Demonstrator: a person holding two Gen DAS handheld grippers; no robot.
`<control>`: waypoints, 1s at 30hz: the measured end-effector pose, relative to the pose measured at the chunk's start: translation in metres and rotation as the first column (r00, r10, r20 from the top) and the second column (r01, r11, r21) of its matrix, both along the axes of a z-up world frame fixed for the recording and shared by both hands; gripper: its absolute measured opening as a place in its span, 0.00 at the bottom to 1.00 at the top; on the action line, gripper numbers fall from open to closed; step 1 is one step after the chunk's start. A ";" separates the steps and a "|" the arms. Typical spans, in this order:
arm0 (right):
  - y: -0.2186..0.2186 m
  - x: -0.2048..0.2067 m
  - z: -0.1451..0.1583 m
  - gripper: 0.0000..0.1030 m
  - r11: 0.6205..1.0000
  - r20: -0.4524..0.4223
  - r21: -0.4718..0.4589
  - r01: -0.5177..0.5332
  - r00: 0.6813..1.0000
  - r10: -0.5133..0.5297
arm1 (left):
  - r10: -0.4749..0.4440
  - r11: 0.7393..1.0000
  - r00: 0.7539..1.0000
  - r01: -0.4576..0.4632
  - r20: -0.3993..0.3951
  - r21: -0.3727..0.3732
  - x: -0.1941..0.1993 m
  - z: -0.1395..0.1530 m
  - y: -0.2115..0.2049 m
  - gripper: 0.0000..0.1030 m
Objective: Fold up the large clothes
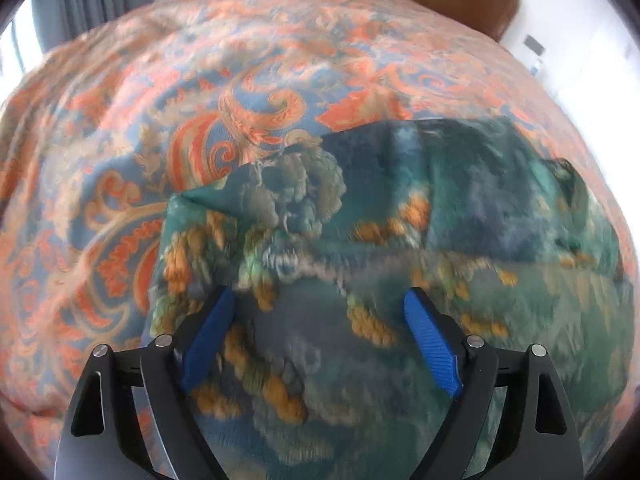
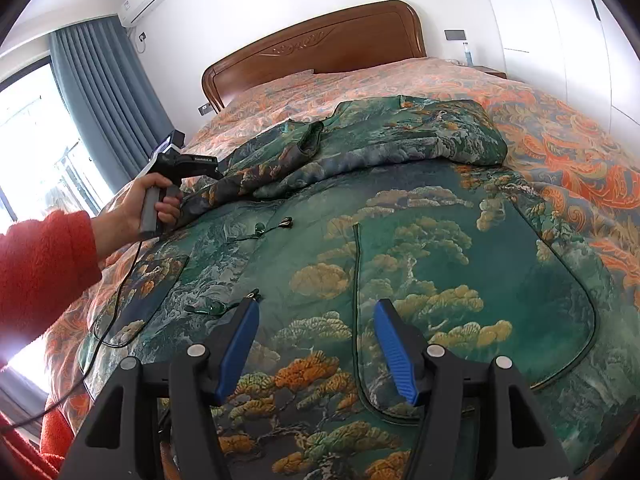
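I see the bed (image 2: 560, 152) under its orange paisley cover, and the green landscape-print garment (image 2: 420, 248) spread across it, one part folded over. My left gripper (image 1: 320, 300) hangs above the cloth, jaws spread and empty. My right gripper (image 2: 316, 312) hovers likewise, jaws apart.

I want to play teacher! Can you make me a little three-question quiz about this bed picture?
1. True or false: the robe lies on the bedspread.
2. What colour is the sleeve of the person holding the left gripper? A) blue B) red C) white
3. Fill in: behind the bed stands a wooden ____.

Key:
1. True
2. B
3. headboard
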State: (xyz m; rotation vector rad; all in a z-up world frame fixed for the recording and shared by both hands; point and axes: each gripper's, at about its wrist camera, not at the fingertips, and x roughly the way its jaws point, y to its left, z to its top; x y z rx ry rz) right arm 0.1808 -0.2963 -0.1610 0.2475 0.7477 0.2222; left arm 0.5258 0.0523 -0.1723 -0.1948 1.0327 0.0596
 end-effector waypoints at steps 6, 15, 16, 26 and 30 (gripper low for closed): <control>0.003 -0.009 0.012 0.60 0.999 0.046 -0.048 0.001 0.999 0.001 | -0.066 0.990 0.992 0.079 0.111 -0.114 -0.102 0.052 0.014 0.89; -0.006 -0.029 0.045 0.77 0.988 0.140 -0.130 0.079 0.988 -0.061 | -0.070 0.997 0.994 0.073 0.081 -0.038 -0.283 0.048 0.049 0.91; -0.010 -0.033 0.049 0.78 0.984 0.154 -0.145 0.101 0.985 -0.079 | -0.070 0.997 0.995 0.071 0.067 -0.025 -0.301 0.043 0.052 0.91; -0.103 -0.050 0.069 0.78 0.937 0.073 -0.293 0.192 0.981 -0.178 | -0.098 0.984 0.993 0.106 0.063 -0.146 -0.320 0.019 0.068 0.94; -0.157 -0.046 0.070 0.78 0.937 -0.022 -0.271 0.222 0.971 -0.237 | -0.090 0.952 0.996 0.094 0.025 -0.292 -0.323 0.003 0.072 0.94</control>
